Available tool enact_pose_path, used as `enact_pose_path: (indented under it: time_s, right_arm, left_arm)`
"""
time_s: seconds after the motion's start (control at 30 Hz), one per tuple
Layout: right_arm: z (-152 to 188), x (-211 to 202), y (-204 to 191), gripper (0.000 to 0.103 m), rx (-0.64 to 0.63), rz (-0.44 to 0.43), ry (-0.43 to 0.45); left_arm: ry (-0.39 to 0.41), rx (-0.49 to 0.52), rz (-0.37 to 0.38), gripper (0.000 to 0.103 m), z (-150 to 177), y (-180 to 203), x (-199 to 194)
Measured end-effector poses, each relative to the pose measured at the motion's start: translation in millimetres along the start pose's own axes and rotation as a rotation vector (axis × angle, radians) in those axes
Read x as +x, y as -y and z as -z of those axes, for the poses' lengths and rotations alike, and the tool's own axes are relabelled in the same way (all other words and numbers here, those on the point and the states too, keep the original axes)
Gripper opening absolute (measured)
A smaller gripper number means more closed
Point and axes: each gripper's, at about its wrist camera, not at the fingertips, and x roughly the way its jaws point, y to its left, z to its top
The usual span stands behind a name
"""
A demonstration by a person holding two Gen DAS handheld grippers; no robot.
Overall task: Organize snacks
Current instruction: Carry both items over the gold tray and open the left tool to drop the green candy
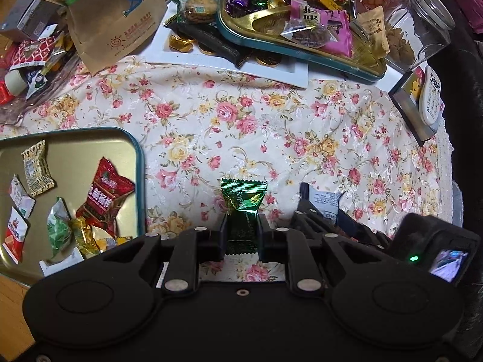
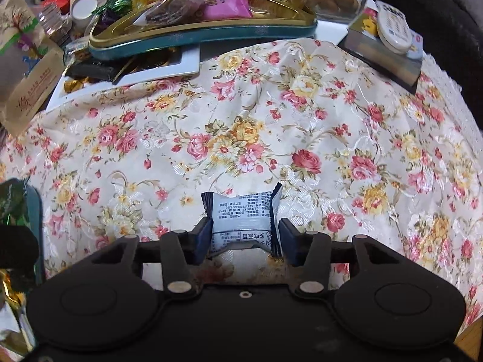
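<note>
Both claws point down over the flowered cloth (image 2: 241, 114). Left claw (image 1: 242, 235) is clamped on a green candy (image 1: 243, 205), held above the cloth just right of the gold tin (image 1: 139, 163) that holds a few wrapped sweets. Right claw (image 2: 244, 238) has a white packet with dark edges (image 2: 241, 214) between its jaws, both pads against the wrapper. Beyond the cloth, a heaped snack tray (image 1: 302, 51) rests on a white board.
</note>
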Motion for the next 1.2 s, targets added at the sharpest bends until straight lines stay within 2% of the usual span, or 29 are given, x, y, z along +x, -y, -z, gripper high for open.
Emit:
enact_pose_path:
  time_s: [0.1, 0.23, 0.47, 0.73, 1.2]
  right_arm:
    - [-2.4, -6.1, 10.8, 0.05, 0.082, -0.035, -0.028]
    - [-7.6, -22.0, 22.8, 0.05, 0.181, -0.082, -0.024]
    - [-18.2, -48.7, 19.0, 0.05, 0.22, -0.136, 0.027]
    - [-17.3, -68.0, -4.2, 0.05, 0.177, -0.186, 0.045]
    - [-12.1, -76.1, -60.6, 0.05, 0.073, -0.246, 0.05]
  left_arm:
    - [0.028, -0.004, -0.02, 0.025, -0.6, -7.3, -5.7]
    - [0.057, -0.025, -0.046, 0.025, -1.2, -24.6, -13.1]
    - [0.084, -0.091, -0.06, 0.025, 1.7, -64.0, -26.6]
    - [0.124, -0.141, -0.1, 0.025, 6.5, -110.1, -43.0]
    - [0.157, -0.324, -0.185, 0.026, 18.1, -220.3, -58.9]
